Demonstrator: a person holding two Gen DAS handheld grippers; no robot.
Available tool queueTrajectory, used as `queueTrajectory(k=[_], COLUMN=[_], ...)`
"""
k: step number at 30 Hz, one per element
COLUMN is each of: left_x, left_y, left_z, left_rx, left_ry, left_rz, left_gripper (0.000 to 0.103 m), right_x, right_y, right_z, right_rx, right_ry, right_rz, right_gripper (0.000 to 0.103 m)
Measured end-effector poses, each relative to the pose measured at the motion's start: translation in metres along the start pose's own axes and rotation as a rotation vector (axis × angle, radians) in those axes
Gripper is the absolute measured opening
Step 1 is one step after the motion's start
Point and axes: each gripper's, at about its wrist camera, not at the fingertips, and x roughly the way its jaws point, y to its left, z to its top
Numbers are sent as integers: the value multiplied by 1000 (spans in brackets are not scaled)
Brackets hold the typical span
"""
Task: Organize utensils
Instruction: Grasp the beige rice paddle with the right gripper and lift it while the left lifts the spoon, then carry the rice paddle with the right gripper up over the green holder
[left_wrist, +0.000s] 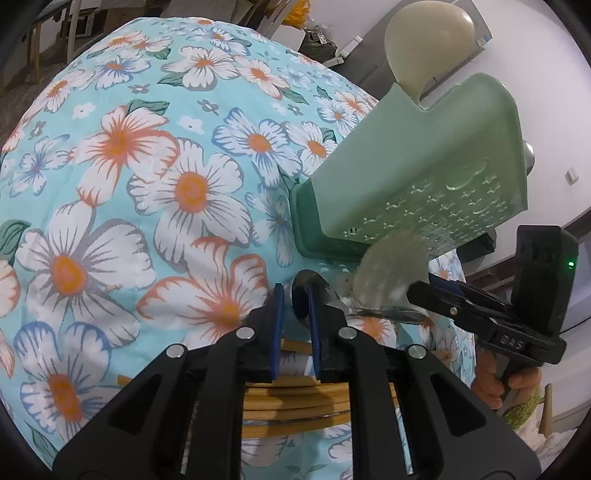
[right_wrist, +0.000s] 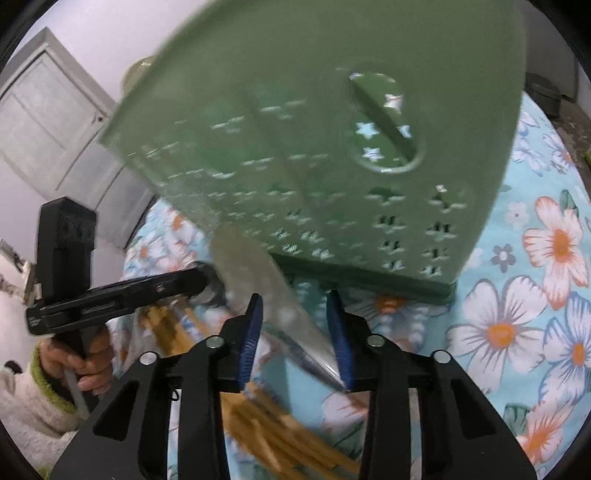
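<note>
**A:** ok so where's everything sitting? Going off the green perforated plastic utensil holder (left_wrist: 413, 173) as the reference.

**B:** Holder's tilted over on the table with the blue floral cloth (left_wrist: 110, 184). There's a pale cream plastic spoon (left_wrist: 424, 44) poking out of its top end. Just below its base there's a translucent plastic spoon (right_wrist: 258, 273) with a shiny handle. The right gripper (right_wrist: 295, 332) has that handle between its blue pads, but it only touches the right-side pad, with a gap on the other side, so not clamped.

**A:** and the left one?

**B:** The left gripper (left_wrist: 293, 325) is just below the holder's base too, jaws almost shut. A shiny metal spoon bowl (left_wrist: 314, 286) sits right at the tips, but can't tell whether it's actually pinched. A bundle of bamboo chopsticks (left_wrist: 295, 402) lies on the cloth under that gripper, further from the holder. Right view's pretty motion-blurred btw. You can see a hand (right_wrist: 85, 354) in a fuzzy green-edged sleeve on the left gripper's handle.
</note>
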Motion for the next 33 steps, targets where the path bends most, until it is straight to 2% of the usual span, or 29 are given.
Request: queueTrajectory(k=[4, 9, 13, 15, 19, 24, 29, 33], left_x=[0, 0, 0, -3, -15, -42, -86, -127], left_y=[-3, -3, -4, -7, -14, -23, -40, -55], left_z=[-2, -6, -8, -10, -14, -17, -22, -24], left_rx=[4, 2, 8, 17, 39, 67, 139, 213], left_ry=[-6, -16, -27, -44, -80, -145, -253, -372], left_rz=[-4, -5, 1, 2, -7, -9, 19, 51], left_gripper=[8, 8, 8, 7, 5, 1, 1, 1], right_x=[-4, 8, 18, 20, 10, -29, -68, -104], right_y=[23, 44, 51, 54, 70, 82, 92, 95], right_z=[-4, -2, 3, 2, -5, -12, -19, -25], right_rx=[-118, -216, -230, -234, -263, -251, -232, -216], right_ry=[26, 33, 24, 10, -44, -156, -258, -341], right_rz=[-22, -110, -130, -143, -205, -233, -239, -250], right_gripper=[30, 24, 6, 6, 4, 4, 4, 4])
